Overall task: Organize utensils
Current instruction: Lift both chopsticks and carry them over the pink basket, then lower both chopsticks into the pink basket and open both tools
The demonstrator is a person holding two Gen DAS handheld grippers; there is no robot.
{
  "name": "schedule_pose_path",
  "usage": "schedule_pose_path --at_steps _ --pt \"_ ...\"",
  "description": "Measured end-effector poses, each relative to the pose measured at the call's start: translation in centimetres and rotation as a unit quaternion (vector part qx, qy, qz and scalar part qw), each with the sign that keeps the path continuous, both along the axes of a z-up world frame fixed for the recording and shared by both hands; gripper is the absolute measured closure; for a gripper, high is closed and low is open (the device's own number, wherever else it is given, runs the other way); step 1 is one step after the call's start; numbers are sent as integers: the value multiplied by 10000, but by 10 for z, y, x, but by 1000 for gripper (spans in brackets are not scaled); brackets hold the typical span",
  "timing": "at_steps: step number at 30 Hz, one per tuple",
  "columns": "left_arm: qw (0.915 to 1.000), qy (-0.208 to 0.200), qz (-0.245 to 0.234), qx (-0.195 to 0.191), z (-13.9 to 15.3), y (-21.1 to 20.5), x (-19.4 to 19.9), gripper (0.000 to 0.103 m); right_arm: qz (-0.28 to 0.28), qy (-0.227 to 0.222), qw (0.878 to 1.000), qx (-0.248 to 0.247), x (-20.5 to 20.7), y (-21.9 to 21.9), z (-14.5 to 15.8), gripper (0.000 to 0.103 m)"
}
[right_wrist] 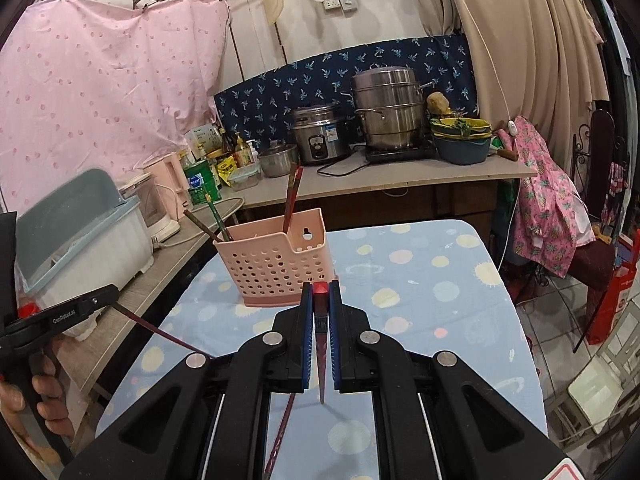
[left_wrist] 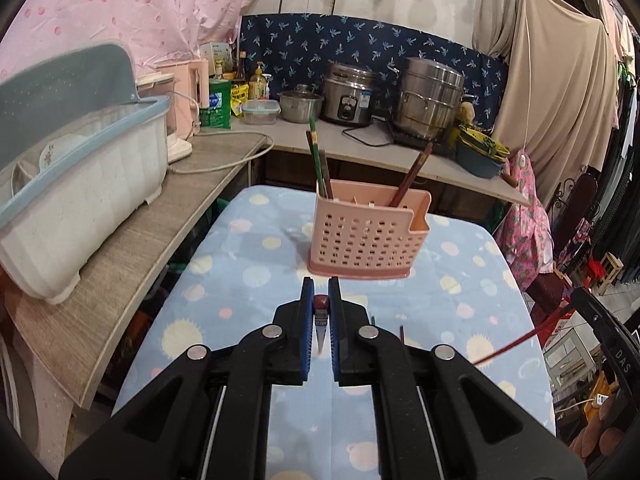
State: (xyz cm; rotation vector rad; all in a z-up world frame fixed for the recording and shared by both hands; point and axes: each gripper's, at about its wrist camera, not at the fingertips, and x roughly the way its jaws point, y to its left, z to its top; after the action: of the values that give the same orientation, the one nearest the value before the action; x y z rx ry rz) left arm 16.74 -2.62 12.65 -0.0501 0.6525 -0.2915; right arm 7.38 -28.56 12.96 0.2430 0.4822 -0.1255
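A pink perforated utensil holder (left_wrist: pixel 366 236) stands on the blue dotted tablecloth (left_wrist: pixel 248 288) and holds several chopsticks (left_wrist: pixel 318 160); it also shows in the right wrist view (right_wrist: pixel 276 268). My left gripper (left_wrist: pixel 320 292) is shut on a red-tipped chopstick (left_wrist: pixel 321 322), just in front of the holder. My right gripper (right_wrist: pixel 321 294) is shut on another dark red chopstick (right_wrist: pixel 321 344), near the holder's right front corner. A further chopstick (right_wrist: pixel 280 432) lies on the cloth under the right gripper. The left gripper shows at the left of the right view (right_wrist: pixel 60 316).
A white and blue dish rack (left_wrist: pixel 76 184) sits on the wooden counter (left_wrist: pixel 132 248) at left. Rice cooker (left_wrist: pixel 346 94), steel steamer pot (left_wrist: pixel 430 98), bottles and stacked bowls (left_wrist: pixel 480 152) stand on the back counter. Clothes hang at right.
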Motion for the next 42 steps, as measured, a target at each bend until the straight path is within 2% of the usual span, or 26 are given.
schedule_pose_path --at_steps 8,12,21,26,31,42 --pt "9997 -176 -65 -146 25 -6 24 96 29 -206 9998 38 24 -1 20 96" --pt "9987 -372 -98 -319 48 -10 35 96 116 -412 9989 187 41 -3 40 96" --pt "9914 -1160 37 -604 122 -25 78 96 152 -1251 9916 283 101 -6 110 96" --pt "9865 -1494 164 -654 144 -31 104 96 119 -1503 9877 422 141 -12 130 96" --pt "9871 -1454 203 -647 136 -40 132 96 108 -1433 9884 495 174 -15 121 96" --pt "9945 -877 139 -549 74 -53 168 96 212 -727 9961 460 218 -7 57 96"
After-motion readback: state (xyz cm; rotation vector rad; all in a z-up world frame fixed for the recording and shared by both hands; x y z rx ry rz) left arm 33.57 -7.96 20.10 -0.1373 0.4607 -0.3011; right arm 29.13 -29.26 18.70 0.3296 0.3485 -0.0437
